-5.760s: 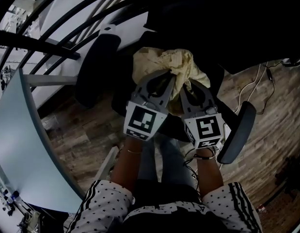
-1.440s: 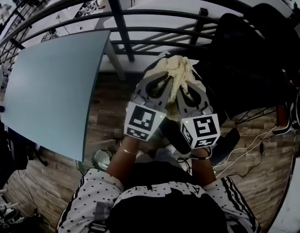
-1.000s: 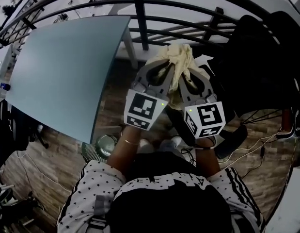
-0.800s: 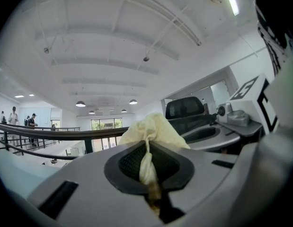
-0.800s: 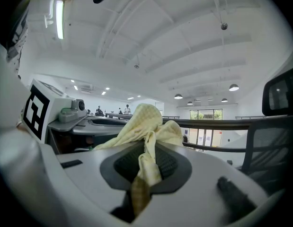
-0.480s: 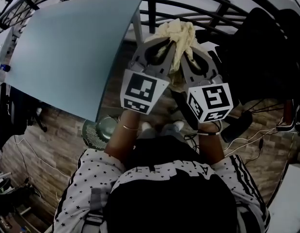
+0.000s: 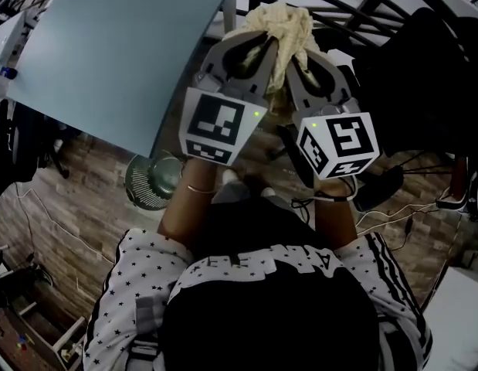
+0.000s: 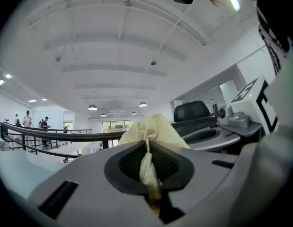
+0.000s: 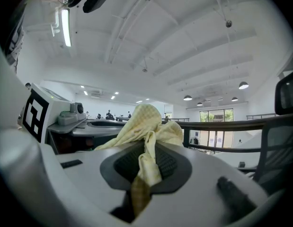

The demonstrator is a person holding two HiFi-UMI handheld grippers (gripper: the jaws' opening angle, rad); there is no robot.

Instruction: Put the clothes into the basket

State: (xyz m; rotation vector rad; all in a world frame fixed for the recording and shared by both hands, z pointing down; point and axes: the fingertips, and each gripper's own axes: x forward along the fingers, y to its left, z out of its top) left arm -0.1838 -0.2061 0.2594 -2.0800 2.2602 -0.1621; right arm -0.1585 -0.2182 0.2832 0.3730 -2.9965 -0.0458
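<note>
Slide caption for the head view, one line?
Left gripper and right gripper both clamp one yellow cloth beside a pale table.

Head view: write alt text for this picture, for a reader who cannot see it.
Seen from above, a person holds the left gripper and the right gripper side by side, both shut on one bunched pale yellow cloth held out in front. A pale blue table lies to the left, a black chair to the right.

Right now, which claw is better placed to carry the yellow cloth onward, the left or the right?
Neither alone: the left claw and right claw are both shut on the yellow cloth, side by side. Nothing visible favours one side, so probably both should carry it together.
</note>
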